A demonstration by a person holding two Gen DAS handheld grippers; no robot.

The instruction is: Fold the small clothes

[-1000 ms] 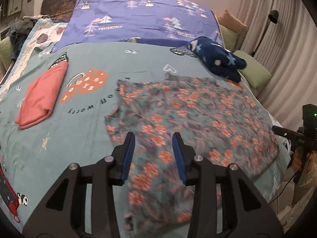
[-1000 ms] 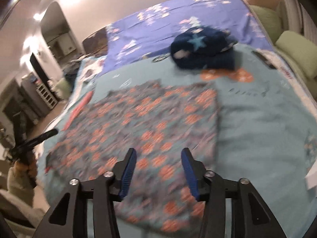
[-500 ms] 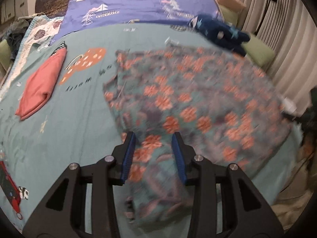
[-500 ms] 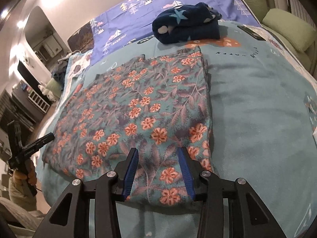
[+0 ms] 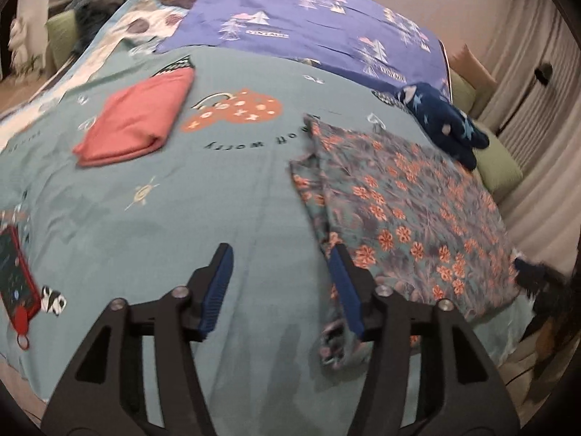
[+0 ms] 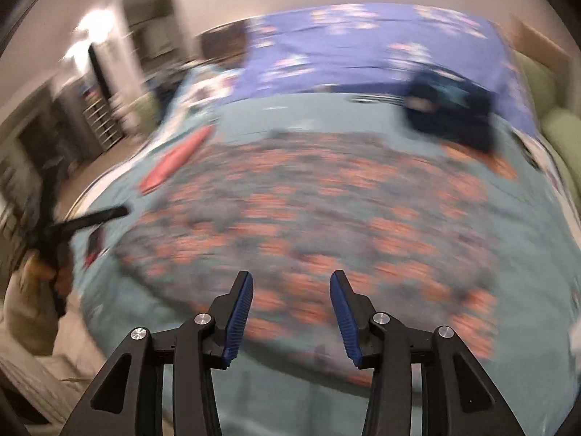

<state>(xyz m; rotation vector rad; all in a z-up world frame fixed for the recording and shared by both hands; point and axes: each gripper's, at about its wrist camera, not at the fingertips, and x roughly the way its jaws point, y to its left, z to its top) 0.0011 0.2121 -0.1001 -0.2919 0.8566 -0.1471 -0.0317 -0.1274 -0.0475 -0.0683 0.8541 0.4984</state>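
Note:
A floral garment (image 5: 399, 200) lies spread flat on the teal bedspread (image 5: 181, 225). My left gripper (image 5: 279, 283) hovers over bare bedspread at the garment's left edge. Its jaws are opening, nothing is between them, and the right fingertip (image 5: 339, 265) sits just at the cloth's border. The right wrist view is blurred by motion. There my right gripper (image 6: 290, 305) hangs above the near edge of the floral garment (image 6: 308, 218), its jaws opening and pressing on nothing. The left gripper's black body (image 6: 87, 219), held in a hand, shows at the far left.
A folded coral garment (image 5: 138, 120) lies at the left of the bed. A navy star-print bundle (image 5: 443, 123) lies beyond the floral garment. A purple sheet (image 5: 308, 32) covers the bed's far end, green pillows (image 5: 497, 167) line the right side, and a red-cased device (image 5: 14, 276) is at the near left.
My left gripper swung left off the floral garment onto bare bedspread and its jaws widened. My right gripper slid left along the garment's near edge, blurring its view.

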